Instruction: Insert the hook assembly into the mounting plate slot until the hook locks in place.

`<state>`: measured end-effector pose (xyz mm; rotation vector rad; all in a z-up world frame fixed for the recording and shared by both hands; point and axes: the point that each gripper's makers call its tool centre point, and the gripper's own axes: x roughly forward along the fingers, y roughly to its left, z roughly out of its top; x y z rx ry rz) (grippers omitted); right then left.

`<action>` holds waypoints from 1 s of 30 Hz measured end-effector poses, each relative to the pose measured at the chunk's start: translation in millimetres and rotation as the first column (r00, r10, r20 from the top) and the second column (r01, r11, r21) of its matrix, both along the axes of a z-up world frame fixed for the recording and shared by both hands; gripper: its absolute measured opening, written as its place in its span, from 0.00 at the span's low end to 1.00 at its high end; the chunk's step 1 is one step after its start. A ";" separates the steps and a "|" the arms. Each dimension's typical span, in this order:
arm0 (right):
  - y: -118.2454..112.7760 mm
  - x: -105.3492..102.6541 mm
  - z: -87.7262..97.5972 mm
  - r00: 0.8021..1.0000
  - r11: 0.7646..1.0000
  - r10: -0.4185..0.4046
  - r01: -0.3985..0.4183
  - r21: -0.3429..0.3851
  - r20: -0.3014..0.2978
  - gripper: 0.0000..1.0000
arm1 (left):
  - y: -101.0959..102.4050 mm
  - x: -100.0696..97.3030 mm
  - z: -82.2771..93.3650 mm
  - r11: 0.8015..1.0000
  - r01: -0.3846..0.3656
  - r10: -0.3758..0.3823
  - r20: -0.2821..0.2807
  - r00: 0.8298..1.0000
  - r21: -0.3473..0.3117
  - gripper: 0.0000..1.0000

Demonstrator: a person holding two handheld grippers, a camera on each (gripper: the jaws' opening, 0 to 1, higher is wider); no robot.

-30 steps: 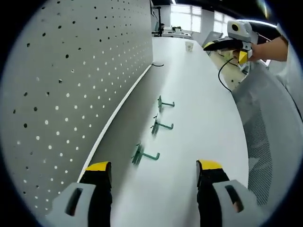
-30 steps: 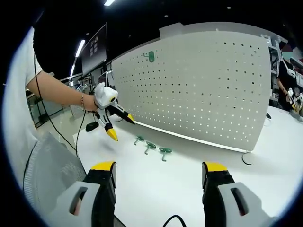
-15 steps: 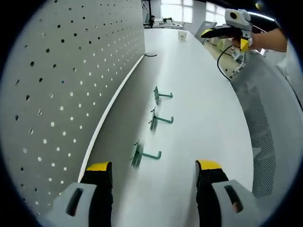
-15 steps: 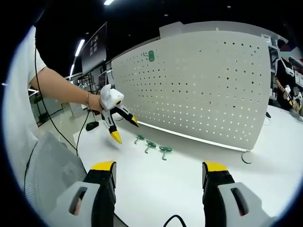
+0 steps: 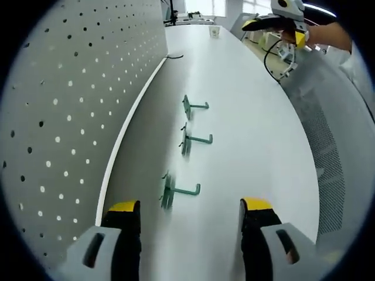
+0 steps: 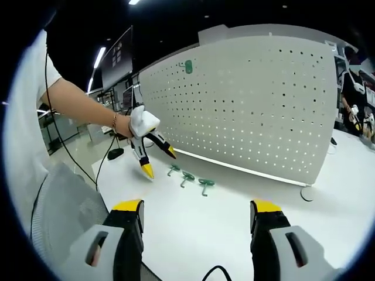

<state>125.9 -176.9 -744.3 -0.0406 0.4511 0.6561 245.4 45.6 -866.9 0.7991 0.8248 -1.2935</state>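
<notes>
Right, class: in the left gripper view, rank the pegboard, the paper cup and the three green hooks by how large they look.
1. Pegboard, by far the largest.
2. Nearest hook.
3. Middle hook.
4. Far hook.
5. Paper cup.
The hooks look alike in shape; nearness to the camera probably explains their differences.

Bright ceiling strips glare overhead; the white desk gleams evenly, shadows stay soft, and fisheye bending warps the edges.

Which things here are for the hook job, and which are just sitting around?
For the job:
three green hooks lying on the table
pegboard
left gripper, open
right gripper, open

Just sitting around:
paper cup
black cable
mesh chair
</notes>
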 end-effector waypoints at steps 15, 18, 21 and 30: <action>-2.2 -1.8 -1.8 1.000 1.000 -0.010 0.010 0.008 -0.011 0.71 | -3.7 -2.3 -14.7 0.999 0.039 -0.038 -0.040 0.998 0.033 0.68; -3.5 -1.6 -2.5 1.000 1.000 -0.014 0.014 0.010 -0.012 0.70 | -4.1 -2.9 -15.3 0.999 0.036 -0.035 -0.046 0.998 0.032 0.68; -4.1 -1.3 -0.9 1.000 1.000 -0.019 0.019 0.016 -0.010 0.70 | -5.0 -1.5 -15.9 0.999 0.036 -0.035 -0.043 0.998 0.027 0.68; -4.5 -2.5 -0.9 1.000 0.999 -0.025 0.025 0.022 -0.013 0.69 | -5.3 -0.3 -14.3 0.999 0.034 -0.033 -0.045 0.998 0.015 0.65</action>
